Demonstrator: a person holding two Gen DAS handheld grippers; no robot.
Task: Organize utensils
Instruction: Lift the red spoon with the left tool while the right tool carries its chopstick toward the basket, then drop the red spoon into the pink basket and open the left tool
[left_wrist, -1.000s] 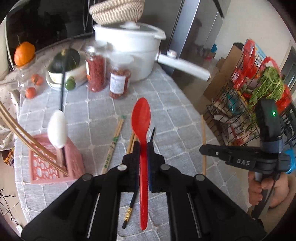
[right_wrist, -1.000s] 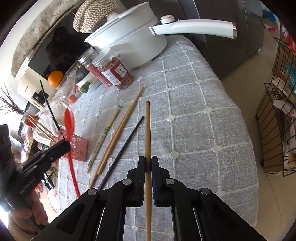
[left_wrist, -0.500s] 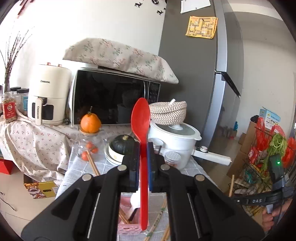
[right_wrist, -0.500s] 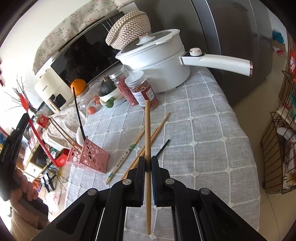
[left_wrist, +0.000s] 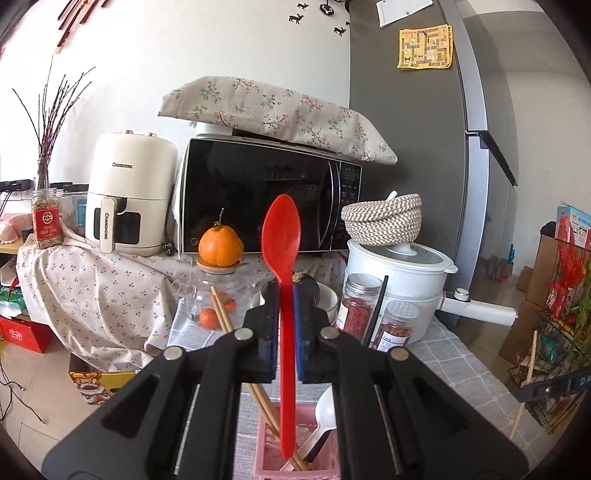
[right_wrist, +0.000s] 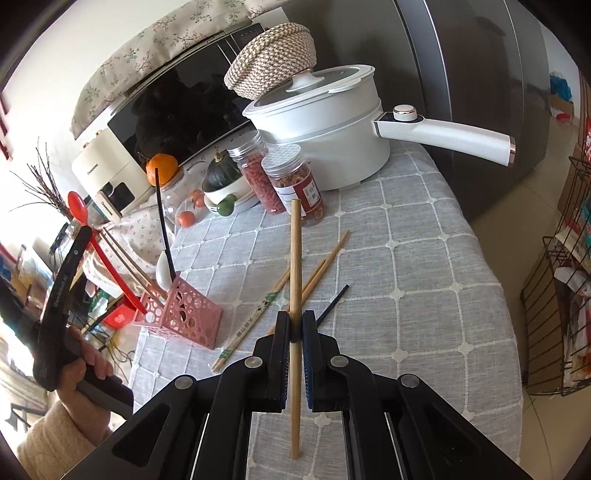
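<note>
Two grippers are each pinching a utensil. The left gripper (left_wrist: 285, 295) clamps a red plastic spoon (left_wrist: 282, 236) by its handle, bowl up, its lower end dipping into the pink perforated utensil holder (right_wrist: 184, 314) at the table's corner. The right gripper (right_wrist: 294, 321) squeezes a single bamboo chopstick (right_wrist: 295, 258) above the grey checked tablecloth (right_wrist: 406, 258), where more chopsticks (right_wrist: 314, 277) lie loose.

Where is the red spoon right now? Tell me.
The red spoon is clamped upright in the left gripper, its handle tip dipping into the pink holder at the table's left edge, beside the white spoon.
</note>
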